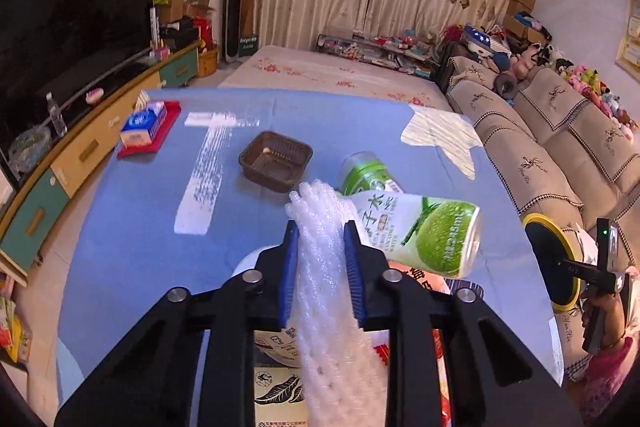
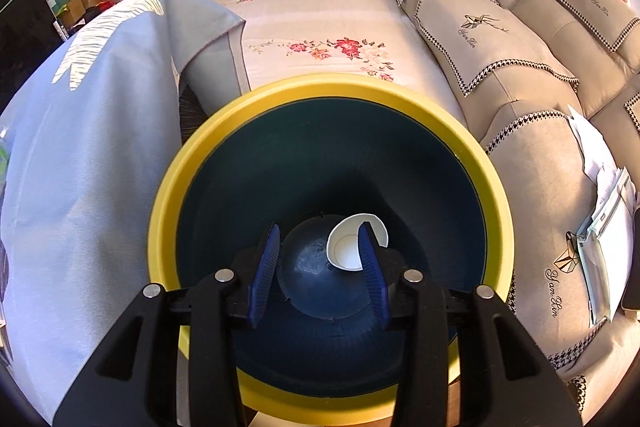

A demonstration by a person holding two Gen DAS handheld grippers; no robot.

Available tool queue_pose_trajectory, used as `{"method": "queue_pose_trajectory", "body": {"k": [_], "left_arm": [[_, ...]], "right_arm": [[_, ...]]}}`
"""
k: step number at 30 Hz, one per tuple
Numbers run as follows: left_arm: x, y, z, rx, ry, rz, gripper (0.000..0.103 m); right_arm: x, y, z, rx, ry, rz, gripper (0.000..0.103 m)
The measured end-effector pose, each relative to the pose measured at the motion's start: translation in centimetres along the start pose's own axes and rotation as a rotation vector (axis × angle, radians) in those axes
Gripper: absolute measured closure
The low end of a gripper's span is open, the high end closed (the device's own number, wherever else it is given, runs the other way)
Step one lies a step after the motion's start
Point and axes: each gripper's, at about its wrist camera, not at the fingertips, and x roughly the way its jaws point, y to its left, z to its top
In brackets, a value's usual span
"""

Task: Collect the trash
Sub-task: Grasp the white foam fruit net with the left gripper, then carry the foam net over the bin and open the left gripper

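The left gripper is clamped on a strip of white foam netting, its blue pads pressed into both sides; the netting rises past the fingertips and trails down towards the camera. Just behind it a green-and-white drink can lies on its side, with a second green can close behind that; both rest on the blue tablecloth, amid printed packaging that is mostly hidden beneath the gripper. Further back sits a brown plastic tray, and at the far left corner a tissue box on a red tray.

The right gripper hangs over the mouth of a yellow-rimmed bin with a dark blue inside; its jaws stand apart with nothing between them; a white paper cup lies at the bottom of the bin. The bin stands just beside the draped table edge, with a beige sofa on its other side.
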Motion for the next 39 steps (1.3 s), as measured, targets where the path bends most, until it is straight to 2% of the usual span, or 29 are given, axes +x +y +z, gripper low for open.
{"method": "queue_pose_trajectory", "body": {"k": [8, 15, 18, 21, 24, 27, 31, 34, 39], "left_arm": [[-5.0, -2.0, 2.8, 0.048, -0.145, 0.001, 0.085], [-9.9, -4.0, 6.3, 0.11, -0.323, 0.148, 0.085], [-11.5, -4.6, 7.2, 0.119, -0.357, 0.152, 0.085], [-12.3, -6.6, 7.0, 0.152, -0.358, 0.093, 0.085], [-12.1, -10.2, 6.2, 0.202, -0.331, -0.014, 0.085], [-10.7, -14.6, 5.2, 0.256, -0.281, -0.135, 0.085], [-7.2, -22.1, 3.8, 0.346, -0.171, -0.287, 0.085], [-4.3, -28.3, 2.4, 0.411, -0.098, -0.359, 0.085], [0.8, -37.3, 0.4, 0.49, -0.008, -0.399, 0.085]], "right_arm": [[-1.5, 0.6, -0.2, -0.002, -0.043, 0.032, 0.064], [-3.4, -0.2, -0.2, 0.012, -0.099, 0.032, 0.064], [-4.1, -0.8, -0.3, 0.019, -0.116, 0.029, 0.064], [-4.7, -1.5, -0.4, 0.025, -0.13, 0.02, 0.064], [-5.5, -2.4, -0.7, 0.03, -0.147, 0.004, 0.064], [-6.6, -3.4, -1.2, 0.038, -0.171, -0.01, 0.064], [-7.9, -5.1, -2.2, 0.05, -0.2, -0.024, 0.064], [-8.4, -6.6, -2.9, 0.067, -0.211, -0.033, 0.064], [-8.3, -9.0, -4.1, 0.095, -0.201, -0.031, 0.064]]}}
